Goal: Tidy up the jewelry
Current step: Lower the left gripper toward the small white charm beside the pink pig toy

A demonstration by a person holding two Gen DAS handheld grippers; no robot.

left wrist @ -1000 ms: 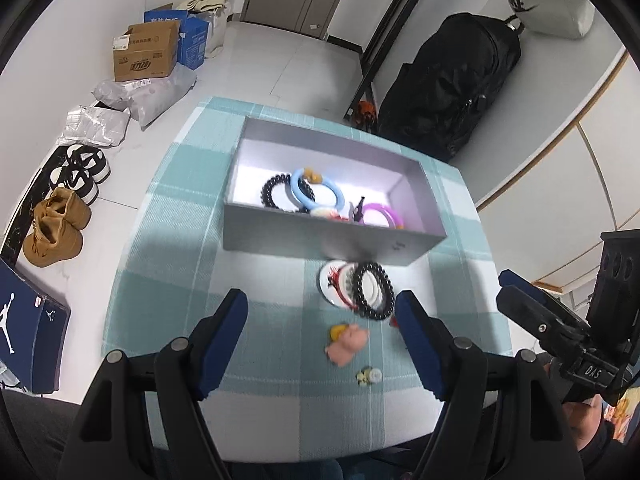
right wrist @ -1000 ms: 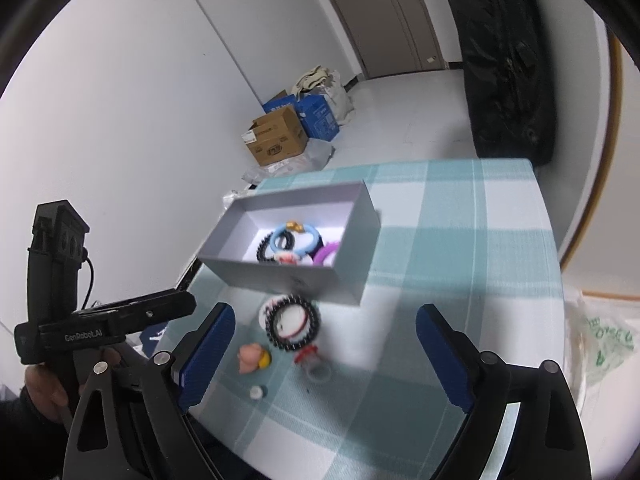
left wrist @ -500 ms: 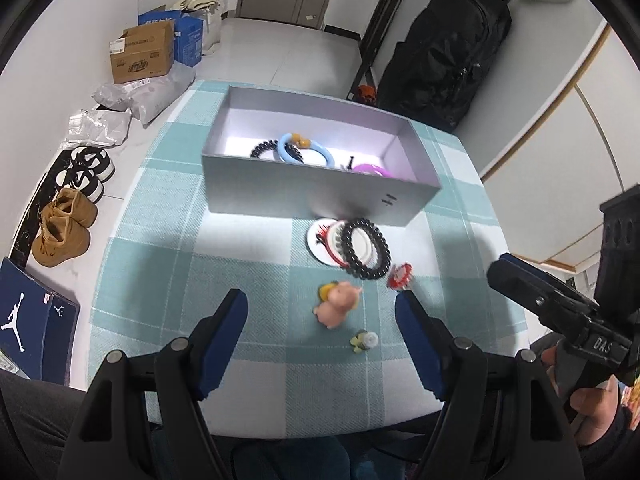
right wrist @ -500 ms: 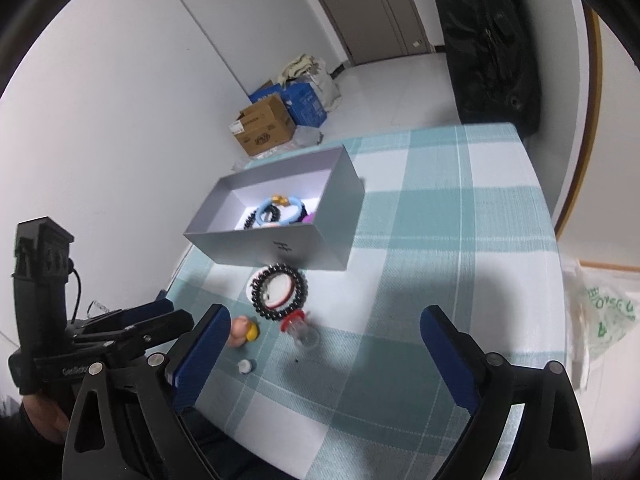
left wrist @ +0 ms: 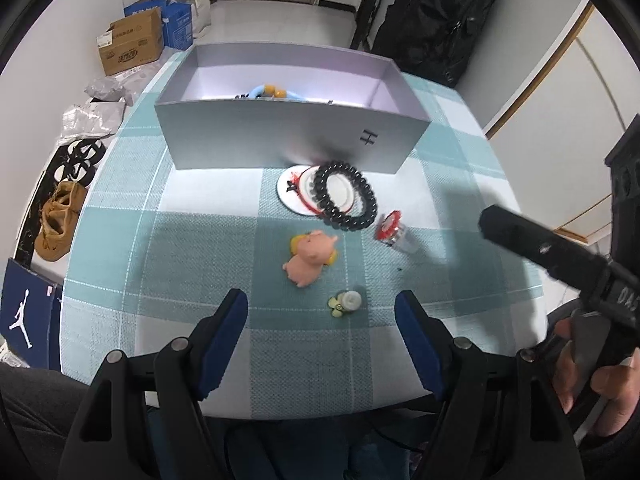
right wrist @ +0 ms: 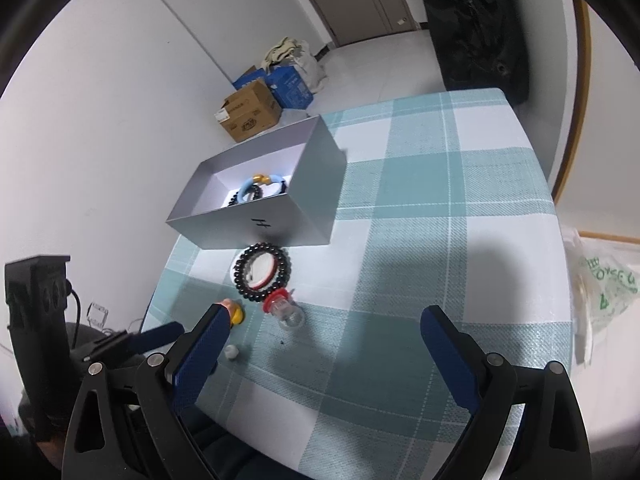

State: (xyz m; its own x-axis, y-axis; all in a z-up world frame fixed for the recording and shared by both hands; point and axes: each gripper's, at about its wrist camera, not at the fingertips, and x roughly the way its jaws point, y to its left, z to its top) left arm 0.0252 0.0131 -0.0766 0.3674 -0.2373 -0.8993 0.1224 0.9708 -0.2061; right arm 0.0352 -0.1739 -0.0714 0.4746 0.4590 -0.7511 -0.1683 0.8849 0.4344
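A grey open box [left wrist: 280, 148] [right wrist: 280, 216] stands on the checked tablecloth and holds a light blue bracelet [right wrist: 260, 184] and dark beads. In front of it a black bead bracelet [left wrist: 346, 196] [right wrist: 262, 278] lies over a white disc with a red ring. A pink pig charm [left wrist: 310, 256], a small yellow and white piece [left wrist: 345, 303] and a red-rimmed clear piece [left wrist: 394, 232] [right wrist: 282, 308] lie nearer. My left gripper [left wrist: 322, 306] hangs open just before the small piece, nothing between its fingers. My right gripper [right wrist: 322, 324] is open and empty over the cloth, right of the items.
The table's near edge [left wrist: 320, 408] runs under both grippers. On the floor to the left are cardboard boxes [left wrist: 132, 46], shoes [left wrist: 60, 220] and a blue shoe box [left wrist: 28, 312]. A black bag [left wrist: 440, 12] stands behind the table. A plastic bag [right wrist: 600, 292] lies at right.
Both grippers have sunk closer to the table, so the loose items look larger and nearer. The left view has tipped lower against the box's front wall. Jaws unchanged.
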